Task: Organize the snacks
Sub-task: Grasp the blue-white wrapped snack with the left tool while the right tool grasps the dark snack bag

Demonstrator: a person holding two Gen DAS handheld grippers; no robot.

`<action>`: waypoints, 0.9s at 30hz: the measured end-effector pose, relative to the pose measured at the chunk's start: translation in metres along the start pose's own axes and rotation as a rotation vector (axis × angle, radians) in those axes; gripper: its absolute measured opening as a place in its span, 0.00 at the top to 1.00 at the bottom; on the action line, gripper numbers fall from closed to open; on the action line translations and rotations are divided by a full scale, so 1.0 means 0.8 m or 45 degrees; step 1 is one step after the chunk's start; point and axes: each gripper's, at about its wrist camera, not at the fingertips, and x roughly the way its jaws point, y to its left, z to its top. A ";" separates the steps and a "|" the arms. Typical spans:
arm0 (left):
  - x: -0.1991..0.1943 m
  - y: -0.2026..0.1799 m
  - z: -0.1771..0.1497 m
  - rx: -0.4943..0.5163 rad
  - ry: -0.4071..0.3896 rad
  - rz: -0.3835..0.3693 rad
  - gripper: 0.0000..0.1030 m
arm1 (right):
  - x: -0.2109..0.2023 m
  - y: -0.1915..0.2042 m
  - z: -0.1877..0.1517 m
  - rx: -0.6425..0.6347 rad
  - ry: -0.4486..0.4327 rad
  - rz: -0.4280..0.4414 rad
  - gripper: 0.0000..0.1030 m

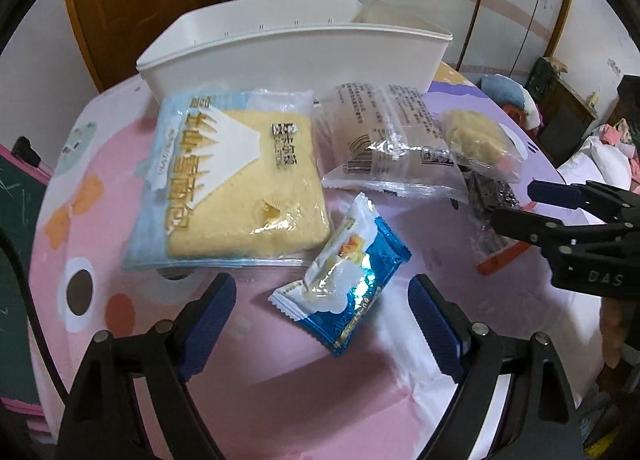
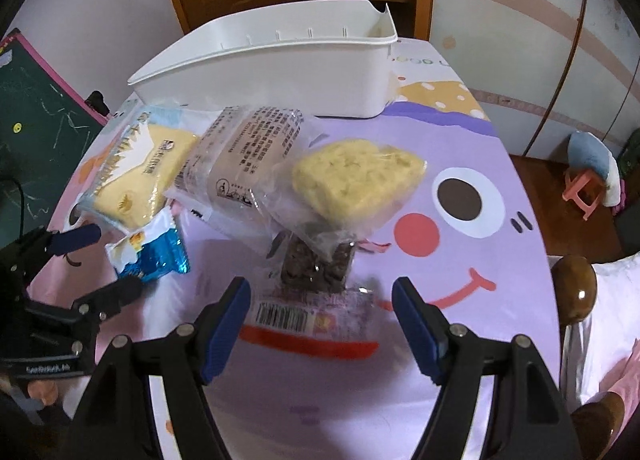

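- Left gripper [image 1: 322, 324]: jaws apart, nothing between the pads; it points down at the table [image 1: 280, 392].
- Bread pack [image 1: 228, 184]: ahead and left of the left gripper, lying flat just before the bin [image 1: 304, 56]. It looks light, soft and easily squashed; I would pinch a film edge or grip gently across the narrow side.
- Blue packet [image 1: 340, 276]: just ahead of the left gripper, between its open fingers' lines, one end up against the bread pack. Small, light, with glossy foil that is likely slippery; the crimped end seam or the middle of the pack gives the best hold.
- Clear pack [image 1: 384, 140]: ahead and right of the left gripper, printed side up, leaning on its neighbours. Soft and crinkly by the look of it.
- Dark bar [image 2: 312, 264]: just ahead of the right gripper [image 2: 322, 324], its barcoded wrapper end reaching between the fingers. Probably firmer than the breads; grip across its width.
- Yellow cake [image 2: 356, 180]: beyond the dark bar, resting partly on it. Crumbly, so a light squeeze only.
- Right gripper: jaws apart, holding nothing.
- The bin stands at the far side, beyond all the snacks; I see no snack inside it, though much of its floor is hidden.
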 end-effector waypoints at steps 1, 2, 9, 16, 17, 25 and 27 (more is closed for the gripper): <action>0.004 0.002 0.001 -0.010 0.012 -0.008 0.17 | 0.004 0.001 0.002 0.001 0.003 -0.007 0.28; 0.007 0.004 0.001 -0.016 0.020 -0.015 0.18 | 0.008 0.002 0.003 0.002 0.009 -0.010 0.28; 0.023 0.013 0.004 -0.038 0.045 -0.032 0.18 | 0.023 0.011 0.006 -0.028 0.008 -0.035 0.28; 0.031 0.008 0.008 -0.014 0.044 -0.024 0.20 | 0.024 0.011 0.003 -0.071 -0.018 -0.081 0.42; 0.031 0.006 0.008 -0.011 0.042 -0.023 0.24 | 0.022 0.010 0.003 -0.073 -0.021 -0.076 0.45; 0.020 -0.015 -0.005 -0.001 -0.021 -0.006 0.61 | 0.015 0.006 -0.009 -0.075 -0.015 0.001 0.52; 0.016 -0.017 -0.009 -0.020 -0.025 -0.045 0.69 | 0.012 0.005 -0.014 -0.067 -0.002 0.036 0.56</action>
